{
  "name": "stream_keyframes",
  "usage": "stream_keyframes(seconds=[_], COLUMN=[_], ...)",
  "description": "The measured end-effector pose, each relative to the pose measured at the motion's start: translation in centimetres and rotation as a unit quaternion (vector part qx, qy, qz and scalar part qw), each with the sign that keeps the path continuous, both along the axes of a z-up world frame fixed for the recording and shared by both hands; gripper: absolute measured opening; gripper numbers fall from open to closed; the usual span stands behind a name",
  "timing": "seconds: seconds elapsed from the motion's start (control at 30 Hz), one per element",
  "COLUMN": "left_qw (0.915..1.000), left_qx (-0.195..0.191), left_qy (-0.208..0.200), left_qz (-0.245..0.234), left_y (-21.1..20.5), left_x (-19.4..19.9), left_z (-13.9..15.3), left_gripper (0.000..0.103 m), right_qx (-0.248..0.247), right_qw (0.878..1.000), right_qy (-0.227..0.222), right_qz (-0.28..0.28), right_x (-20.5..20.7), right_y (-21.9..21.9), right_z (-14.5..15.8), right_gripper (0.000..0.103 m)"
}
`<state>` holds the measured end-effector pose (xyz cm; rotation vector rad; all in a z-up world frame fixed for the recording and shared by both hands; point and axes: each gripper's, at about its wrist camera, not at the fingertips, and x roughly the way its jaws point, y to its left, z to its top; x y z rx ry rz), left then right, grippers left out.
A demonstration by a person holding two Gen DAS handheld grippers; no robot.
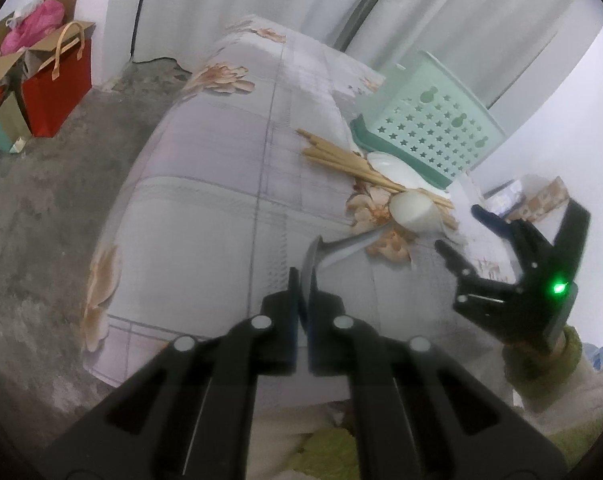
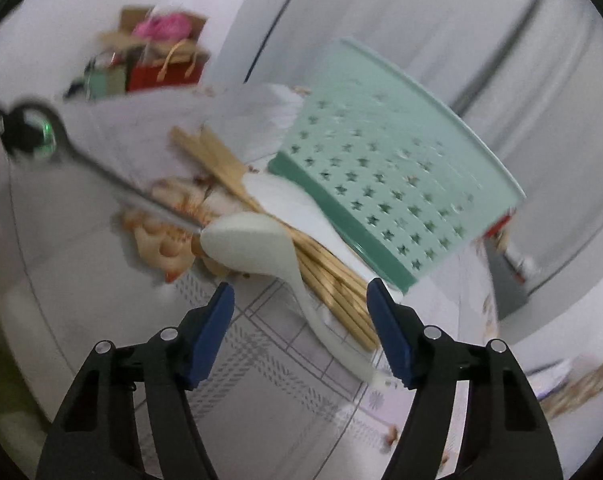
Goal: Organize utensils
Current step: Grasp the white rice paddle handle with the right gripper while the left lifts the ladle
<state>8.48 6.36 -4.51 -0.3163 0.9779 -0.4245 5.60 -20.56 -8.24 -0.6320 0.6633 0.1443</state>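
Note:
My left gripper [image 1: 301,280] is shut on a metal spoon [image 1: 333,249], held above the floral tablecloth with its handle pointing right toward the pile. In the right wrist view the metal spoon [image 2: 141,196] shows blurred, its handle reaching to a white ceramic spoon [image 2: 261,240]. My right gripper [image 2: 301,292] is open just above that white spoon and a bundle of wooden chopsticks [image 2: 325,276]. The right gripper [image 1: 477,228] also shows at the right in the left wrist view. A second white spoon [image 2: 289,200] lies beside a green star-perforated utensil basket [image 2: 385,176].
The table is covered with a grey floral cloth [image 1: 221,200]. The basket [image 1: 429,128] stands at the table's far right. A red paper bag [image 1: 57,88] and cardboard boxes [image 1: 5,56] sit on the concrete floor at the left. White curtains hang behind.

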Motion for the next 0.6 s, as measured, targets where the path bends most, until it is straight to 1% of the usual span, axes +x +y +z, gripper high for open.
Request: stream_keyframes(seconds=[0.07, 0.17, 0.23, 0.27, 0.33, 0.37, 0.4, 0.43, 0.47, 0.53, 0.6], left_qw=[1.0000, 1.0000, 0.9999, 0.9999, 0.9999, 0.9998, 0.9998, 0.9998, 0.9998, 0.9997, 0.9995], left_qx=[-0.004, -0.008, -0.010, -0.010, -0.011, -0.011, -0.011, -0.010, -0.008, -0.003, 0.003], left_qy=[0.002, 0.002, 0.001, 0.001, 0.000, -0.001, -0.003, -0.005, -0.009, -0.019, -0.030], left_qz=[0.001, 0.004, 0.006, 0.008, 0.013, 0.016, 0.017, 0.018, 0.017, 0.013, 0.008], left_y=[0.3, 0.7, 1.0, 1.1, 1.4, 1.5, 1.6, 1.6, 1.7, 1.7, 1.6], left_x=[-0.1, -0.1, -0.2, -0.2, -0.3, -0.5, -0.6, -0.7, -1.0, -1.6, -2.2], left_z=[-0.1, -0.2, -0.3, -0.3, -0.4, -0.4, -0.3, -0.3, -0.1, 0.3, 0.8], left_gripper=[0.001, 0.001, 0.001, 0.001, 0.001, 0.001, 0.001, 0.001, 0.001, 0.001, 0.001], right_qx=[-0.027, -0.053, -0.071, -0.080, -0.101, -0.109, -0.118, -0.123, -0.126, -0.127, -0.116], right_qw=[1.000, 0.998, 0.997, 0.996, 0.994, 0.994, 0.992, 0.992, 0.991, 0.991, 0.992], right_qy=[0.001, -0.012, -0.015, -0.016, -0.021, -0.024, -0.028, -0.031, -0.034, -0.044, -0.049], right_qz=[0.007, 0.014, 0.017, 0.018, 0.022, 0.023, 0.024, 0.025, 0.025, 0.023, 0.019], right_x=[0.2, 0.5, 0.8, 1.0, 1.1, 1.0, 1.0, 0.9, 0.7, 0.4, 0.1], right_y=[0.7, 1.7, 2.2, 2.4, 2.9, 3.1, 3.2, 3.4, 3.6, 3.4, 3.1], right_z=[-0.6, -0.7, -1.0, -1.0, -1.4, -1.6, -1.9, -2.0, -2.1, -1.9, -1.6], right_gripper=[0.061, 0.058, 0.050, 0.047, 0.037, 0.033, 0.027, 0.021, 0.018, 0.008, 0.005])
